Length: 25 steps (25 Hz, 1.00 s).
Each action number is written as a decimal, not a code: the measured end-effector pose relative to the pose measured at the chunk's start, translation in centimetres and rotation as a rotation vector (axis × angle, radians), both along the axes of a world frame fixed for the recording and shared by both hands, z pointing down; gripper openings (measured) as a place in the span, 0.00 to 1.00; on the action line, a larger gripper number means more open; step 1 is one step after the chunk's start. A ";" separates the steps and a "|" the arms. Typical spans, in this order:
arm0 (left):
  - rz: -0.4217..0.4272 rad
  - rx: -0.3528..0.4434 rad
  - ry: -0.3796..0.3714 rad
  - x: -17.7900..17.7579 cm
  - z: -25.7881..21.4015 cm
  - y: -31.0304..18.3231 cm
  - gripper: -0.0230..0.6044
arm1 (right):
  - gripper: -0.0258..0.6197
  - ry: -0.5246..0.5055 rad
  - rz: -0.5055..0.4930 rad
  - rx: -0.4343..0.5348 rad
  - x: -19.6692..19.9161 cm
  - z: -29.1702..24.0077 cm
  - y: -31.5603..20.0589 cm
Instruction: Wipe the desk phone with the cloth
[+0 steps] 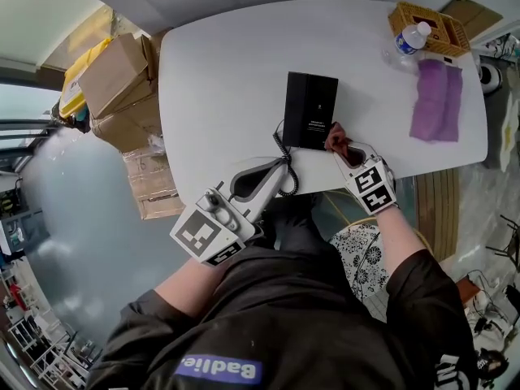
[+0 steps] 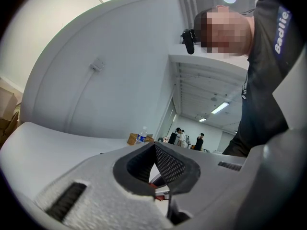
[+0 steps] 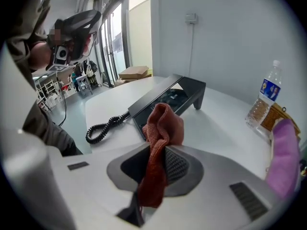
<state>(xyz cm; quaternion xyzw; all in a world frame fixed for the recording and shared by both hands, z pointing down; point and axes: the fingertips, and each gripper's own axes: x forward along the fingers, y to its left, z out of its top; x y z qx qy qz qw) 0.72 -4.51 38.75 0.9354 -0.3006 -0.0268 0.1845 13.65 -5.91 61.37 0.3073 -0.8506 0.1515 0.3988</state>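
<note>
Counter (image 1: 219,80): white, smooth, matte, with rounded corners. There is broad bare surface left of and beyond the desk phone (image 1: 309,108). The phone is a flat black slab, raised on a stand at its far side, sitting mid-counter and nearer my edge than the far one.

Right gripper (image 1: 345,149): jaws pinch a rust-red cloth (image 3: 160,128), a soft knit bunched into a rounded fold beyond the pads. The cloth is at the phone's near right corner. I cannot confirm contact from either view.

Left gripper (image 1: 264,177): it hangs over the counter's near edge, angled upward. Its pads, one dark foam and one mesh, are drawn together at the far tips, and I can name nothing between them.

Coiled cord (image 1: 284,157): black, and runs from the phone's left side down to the near edge beside the left gripper.

The right end of the counter is busier. A purple cloth (image 1: 437,100) lies flat there, well apart from the phone. A clear water bottle (image 1: 410,41) stands just beside a woven basket (image 1: 426,24) at the far corner.

Cardboard boxes (image 1: 118,75) are stacked off the counter's left edge.
</note>
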 end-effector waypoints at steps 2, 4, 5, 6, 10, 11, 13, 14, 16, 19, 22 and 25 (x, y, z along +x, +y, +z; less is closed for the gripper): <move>0.017 0.008 0.008 -0.6 -0.3 0.8 0.04 | 0.15 0.019 0.025 0.000 0.0 -0.1 0.8; 0.031 0.020 0.014 -1.4 -0.9 1.6 0.04 | 0.15 0.040 0.062 0.018 0.3 -0.8 1.2; 0.039 0.027 0.015 -1.8 -1.2 2.1 0.04 | 0.15 0.048 0.086 0.032 0.6 -1.5 1.3; 0.050 0.034 0.013 -2.1 -1.7 2.5 0.04 | 0.15 0.052 0.113 0.044 0.9 -2.3 1.4; 0.086 0.072 -0.010 -3.5 -3.5 3.3 0.04 | 0.15 0.038 0.184 0.110 1.3 -7.1 0.7; 0.083 0.080 -0.012 -3.8 -3.9 3.0 0.04 | 0.15 0.040 0.183 0.133 1.4 -8.2 0.0; 0.066 0.092 -0.010 -4.1 -4.7 2.0 0.04 | 0.15 0.042 0.172 0.172 1.6 -10.0 -1.7; 0.057 0.098 -0.010 -4.0 -5.0 1.4 0.04 | 0.15 0.040 0.164 0.188 1.7 -10.7 -2.7; 0.040 0.113 -0.014 -3.5 -5.5 -0.3 0.04 | 0.15 0.032 0.145 0.217 1.8 -12.1 -5.1; 0.001 0.113 -0.009 -2.2 -5.7 -3.3 0.04 | 0.15 0.024 0.098 0.227 2.0 -12.7 -8.4; -0.031 0.097 -0.009 -0.7 -5.2 -6.2 0.04 | 0.15 0.016 0.041 0.208 2.2 -11.8 -11.8; -0.061 0.071 -0.014 0.4 -4.0 -8.8 0.04 | 0.15 0.001 -0.002 0.180 2.2 -10.8 -14.8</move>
